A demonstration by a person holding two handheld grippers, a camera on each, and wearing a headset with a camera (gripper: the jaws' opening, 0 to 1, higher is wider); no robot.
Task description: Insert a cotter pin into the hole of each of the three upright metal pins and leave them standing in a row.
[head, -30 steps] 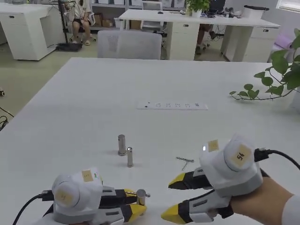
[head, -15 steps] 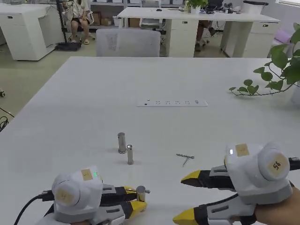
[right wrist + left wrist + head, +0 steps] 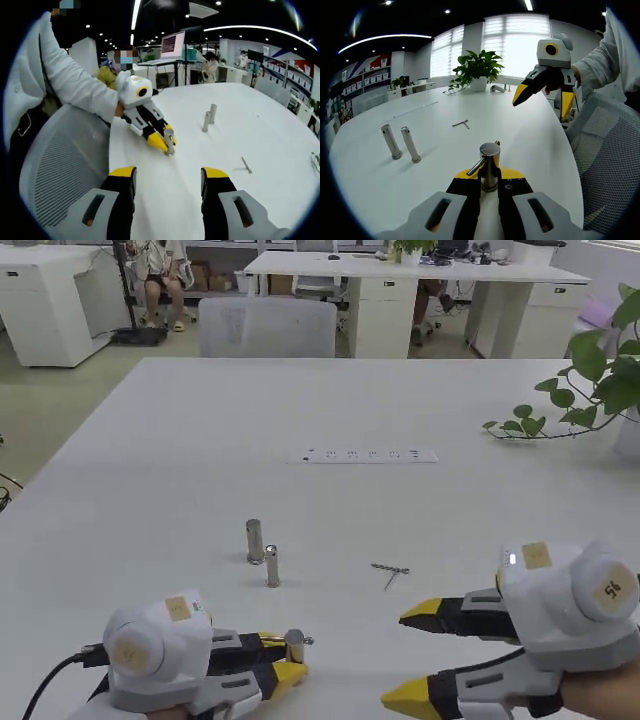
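Note:
My left gripper is shut on an upright metal pin near the table's front edge. A cotter pin sticks out sideways through this pin's head. Two more metal pins stand side by side farther back, also seen as pins on the left. Loose cotter pins lie flat to their right. My right gripper hovers open at the front right with nothing between its fingers. From its own view, the left gripper and held pin lie ahead.
A white power strip lies mid-table. A leafy plant reaches in from the right edge. A grey chair stands at the far side. A mesh chair sits close behind the table's front edge.
My right gripper has drawn back to the right, away from the held pin, and stays open. The left gripper keeps its hold on the pin in the same place.

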